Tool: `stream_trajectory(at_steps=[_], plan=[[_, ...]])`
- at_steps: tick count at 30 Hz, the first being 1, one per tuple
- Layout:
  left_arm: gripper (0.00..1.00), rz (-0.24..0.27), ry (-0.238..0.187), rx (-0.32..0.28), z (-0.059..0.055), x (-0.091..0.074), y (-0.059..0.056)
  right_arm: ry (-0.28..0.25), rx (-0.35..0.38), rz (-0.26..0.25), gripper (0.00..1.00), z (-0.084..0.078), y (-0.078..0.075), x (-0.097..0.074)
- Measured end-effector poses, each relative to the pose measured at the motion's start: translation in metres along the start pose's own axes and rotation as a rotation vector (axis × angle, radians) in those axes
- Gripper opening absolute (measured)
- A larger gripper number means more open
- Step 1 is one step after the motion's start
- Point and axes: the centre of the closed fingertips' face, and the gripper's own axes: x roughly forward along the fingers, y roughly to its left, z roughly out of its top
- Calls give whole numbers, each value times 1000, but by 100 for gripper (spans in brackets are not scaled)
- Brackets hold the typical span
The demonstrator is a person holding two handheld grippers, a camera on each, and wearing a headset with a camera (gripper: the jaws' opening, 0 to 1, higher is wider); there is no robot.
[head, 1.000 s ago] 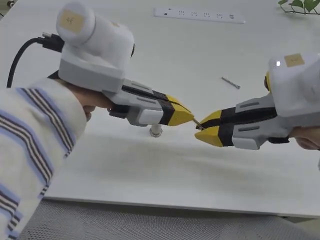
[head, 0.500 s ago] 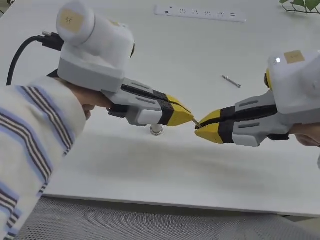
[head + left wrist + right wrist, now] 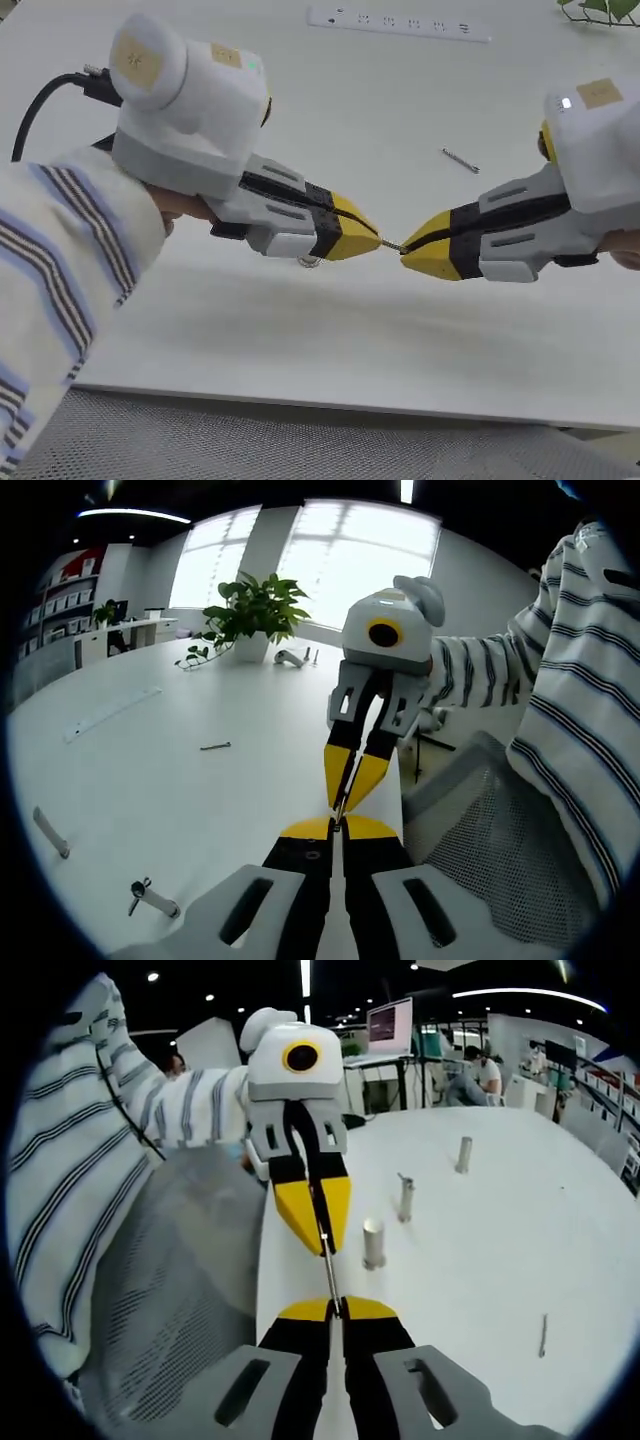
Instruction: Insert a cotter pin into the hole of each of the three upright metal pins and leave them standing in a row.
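Nearest, at the near left edge of the white bench [image 3: 300, 340]: a blue-and-white striped sleeve [image 3: 60, 270], with a black cable [image 3: 30, 110] looping out behind it.

Above the near half of the bench, the left gripper [image 3: 372, 240] and the right gripper [image 3: 408, 248] are held tip to tip, both off the surface. A thin metal cotter pin [image 3: 390, 244] bridges the small gap between their yellow tips. The left gripper's jaws are clenched on one end of it and the right gripper's jaws on the other. In the right gripper view it comes straight out of that gripper's own closed tips and runs into the closed tips opposite.

On the bench beyond the left gripper, as the right gripper view has it, three short silver upright metal pins [image 3: 405, 1198] stand in a row, spaced apart. The middle one has a small wire piece sticking out at its top. The tops of the nearest [image 3: 373, 1243] and the farthest [image 3: 463, 1154] look bare. In the head view the foot of one pin shows just under the left gripper.

Farther out, toward the middle of the bench beyond the right gripper, a loose spare cotter pin [image 3: 461, 161] lies flat.

Near the far edge lies a long white power strip [image 3: 398, 25]. At the far right corner are green plant leaves [image 3: 600, 10].
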Motion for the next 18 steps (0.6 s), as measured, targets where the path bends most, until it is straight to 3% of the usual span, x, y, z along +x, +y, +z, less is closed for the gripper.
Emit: stream_trajectory(at_steps=[5,18], plan=[[0,-2,30,52,-6,1,-1,20,-22,12,5,1,3,-2],[1,-8,36,74,-8,3,-2,53,-51,22,4,1,1,-6]])
